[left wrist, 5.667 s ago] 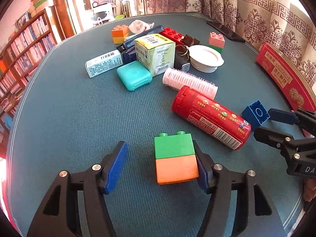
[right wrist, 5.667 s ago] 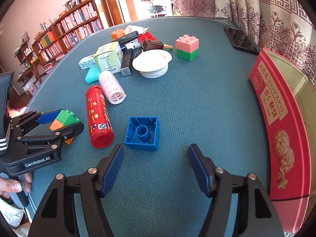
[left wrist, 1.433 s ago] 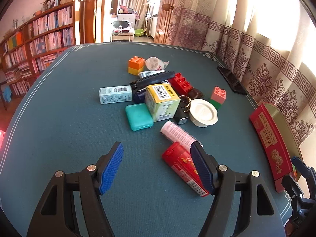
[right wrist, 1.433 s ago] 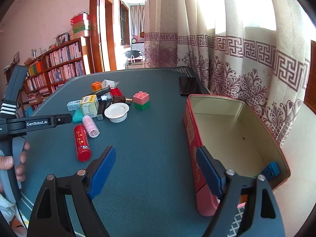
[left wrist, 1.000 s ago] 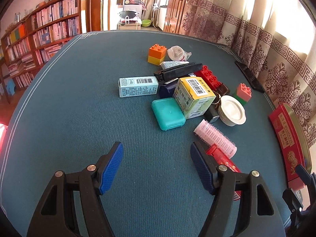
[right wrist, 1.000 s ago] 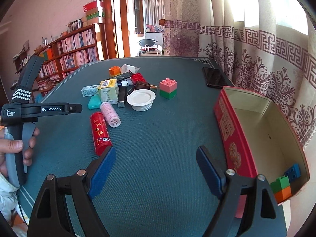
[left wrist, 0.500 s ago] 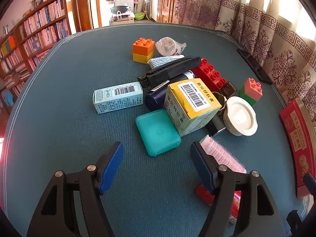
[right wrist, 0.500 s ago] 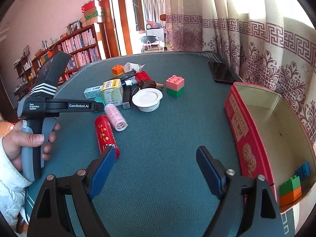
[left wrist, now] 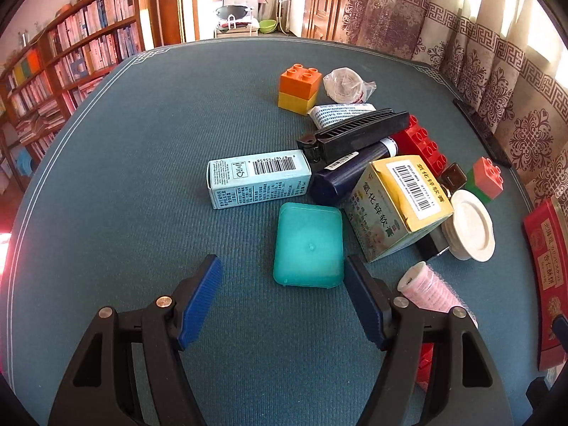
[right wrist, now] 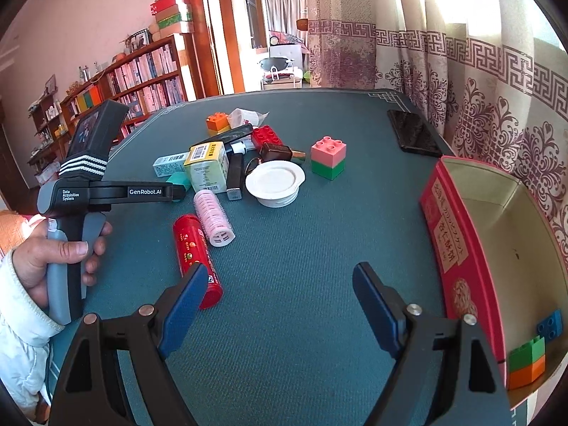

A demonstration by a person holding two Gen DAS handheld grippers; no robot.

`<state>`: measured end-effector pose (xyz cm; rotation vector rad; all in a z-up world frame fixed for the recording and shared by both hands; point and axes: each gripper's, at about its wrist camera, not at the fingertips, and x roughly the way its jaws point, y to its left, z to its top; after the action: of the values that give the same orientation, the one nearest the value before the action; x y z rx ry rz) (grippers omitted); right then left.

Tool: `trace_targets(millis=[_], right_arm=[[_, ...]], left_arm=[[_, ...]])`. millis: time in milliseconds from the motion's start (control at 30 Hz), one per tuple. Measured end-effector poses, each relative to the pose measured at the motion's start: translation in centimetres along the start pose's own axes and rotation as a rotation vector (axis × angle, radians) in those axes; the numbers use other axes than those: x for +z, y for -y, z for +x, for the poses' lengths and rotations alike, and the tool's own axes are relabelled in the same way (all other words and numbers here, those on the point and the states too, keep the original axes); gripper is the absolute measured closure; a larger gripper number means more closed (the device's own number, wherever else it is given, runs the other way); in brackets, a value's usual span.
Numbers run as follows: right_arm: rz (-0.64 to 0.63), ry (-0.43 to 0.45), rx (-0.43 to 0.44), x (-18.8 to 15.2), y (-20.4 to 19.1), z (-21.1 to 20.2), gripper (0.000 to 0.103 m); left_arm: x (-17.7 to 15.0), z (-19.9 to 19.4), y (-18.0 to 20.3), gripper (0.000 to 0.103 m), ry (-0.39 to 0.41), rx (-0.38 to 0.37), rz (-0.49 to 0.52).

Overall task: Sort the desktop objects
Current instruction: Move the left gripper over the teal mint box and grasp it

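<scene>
A teal case (left wrist: pixel 309 245) lies flat at the near side of a pile on the blue-green table. My left gripper (left wrist: pixel 282 275) is open, and the case's near edge sits between its fingertips without touching the pads. Beside the case are a light blue carton (left wrist: pixel 259 183), a yellow-green carton (left wrist: pixel 397 206), a white lid (left wrist: pixel 468 230) and a pink roller (left wrist: pixel 429 291). My right gripper (right wrist: pixel 280 273) hovers open and empty over bare table. To its right an open red tin (right wrist: pixel 458 248) holds a green-orange brick (right wrist: pixel 527 358) and a blue brick (right wrist: pixel 550 323).
An orange-yellow brick (left wrist: pixel 298 87), a red brick (left wrist: pixel 422 145) and a pink-green brick (right wrist: pixel 328 158) lie further back. A red canister (right wrist: pixel 195 252) lies by my right gripper's left finger. A black phone (right wrist: pixel 413 133) rests near the curtain. A hand (right wrist: pixel 53 255) holds the left gripper's handle.
My left gripper has moved forward and down toward the pile, so the teal case now lies at its fingertips. The right gripper has drifted slightly; both stay open.
</scene>
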<state>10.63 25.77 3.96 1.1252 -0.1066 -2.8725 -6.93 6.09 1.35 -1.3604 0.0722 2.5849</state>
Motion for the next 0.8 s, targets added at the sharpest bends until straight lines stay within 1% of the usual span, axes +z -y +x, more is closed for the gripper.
trace_targets(millis=[133,233,300,400,433,500,567,667,733,800], right_arm=[[-0.018,-0.012,0.003,0.8,-0.3,0.4,0.017],[-0.027,-0.025,0.009,1.4,-0.6,0.8,0.017],[-0.028,-0.036,0.015,1.6,-0.8,1.2,0.017],[-0.019,-0.056,0.031,1.9,-1.0,1.9,0.017],[-0.016,-0.064,0.037,2.0,-1.1,2.2,0.017],[-0.013,-0.083,0.043,2.3,-1.4,2.8,0.017],[-0.012,-0.097,0.043,2.6,-1.6,3.6,0.017],[-0.016,-0.121,0.036,3.1,-2.1,4.6,0.029],[-0.023,-0.135,0.037,3.5,-2.4,5.3,0.042],[-0.046,-0.147,0.037,3.7,-2.8,6.0,0.047]], left_arm=[[0.7,0.5,0.7,0.029,-0.013,0.019,0.055],[1.0,0.7,1.1,0.029,-0.007,0.008,0.087],[0.9,0.8,1.1,0.031,0.013,-0.007,0.091],[0.7,0.6,1.0,0.056,0.044,0.005,0.107],[0.6,0.5,0.8,0.061,0.044,-0.007,0.102],[0.4,0.3,0.4,0.061,0.043,-0.032,0.085],[0.0,0.0,0.1,0.061,0.048,-0.037,0.083],[-0.6,-0.6,-0.1,0.061,0.056,-0.050,0.085],[-0.9,-1.1,-0.4,0.061,0.068,-0.060,0.072],[-1.0,-1.7,-0.9,0.061,0.085,-0.072,0.056]])
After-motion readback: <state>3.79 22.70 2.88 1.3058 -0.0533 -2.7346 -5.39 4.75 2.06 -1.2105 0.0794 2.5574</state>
